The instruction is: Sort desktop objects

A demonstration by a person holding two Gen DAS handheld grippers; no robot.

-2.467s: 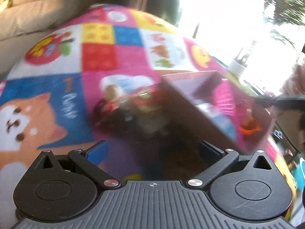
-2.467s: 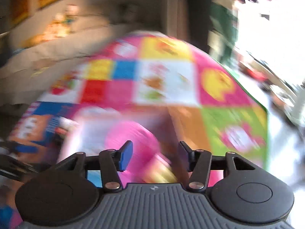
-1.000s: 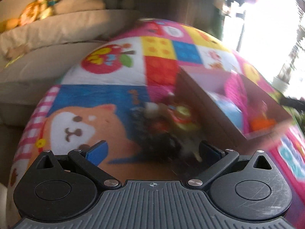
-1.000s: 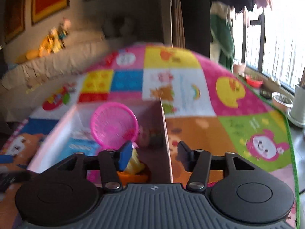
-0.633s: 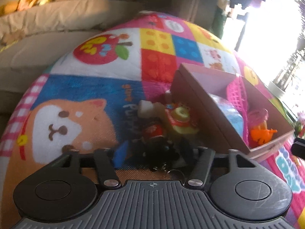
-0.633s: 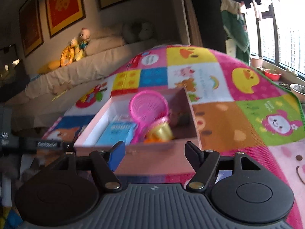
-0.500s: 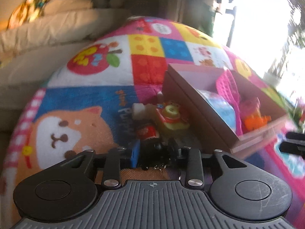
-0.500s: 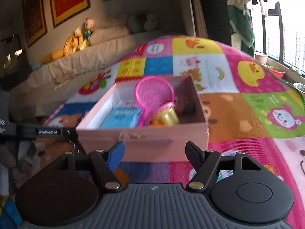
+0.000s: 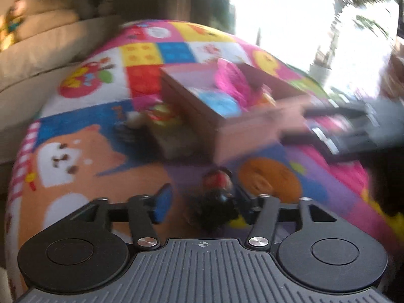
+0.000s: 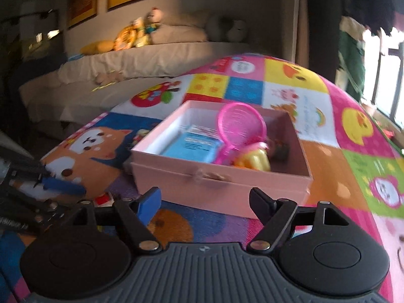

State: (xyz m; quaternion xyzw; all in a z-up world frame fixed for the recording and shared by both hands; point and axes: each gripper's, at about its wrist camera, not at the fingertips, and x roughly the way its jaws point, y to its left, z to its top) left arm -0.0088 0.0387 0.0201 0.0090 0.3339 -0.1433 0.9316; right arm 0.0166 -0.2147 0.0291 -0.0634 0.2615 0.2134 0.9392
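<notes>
Sorting is partly done: the pink box (image 10: pixel 219 186) on the play mat (image 10: pixel 353 126) already holds a pink racket (image 10: pixel 241 123) and a blue packet (image 10: pixel 194 144). Some toys (image 9: pixel 161 118) wait beside it. The left gripper (image 9: pixel 202 202) has been opening with a small black-and-red toy (image 9: pixel 217 194) between its jaws; whether it grips, I cannot tell. The right gripper (image 10: pixel 204 202) has been opening, empty.

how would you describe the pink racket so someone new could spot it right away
Find the pink cardboard box on the colourful cartoon mat. Inside, the pink racket leans above a blue packet and a yellow toy; it alone has a round mesh head.
</notes>
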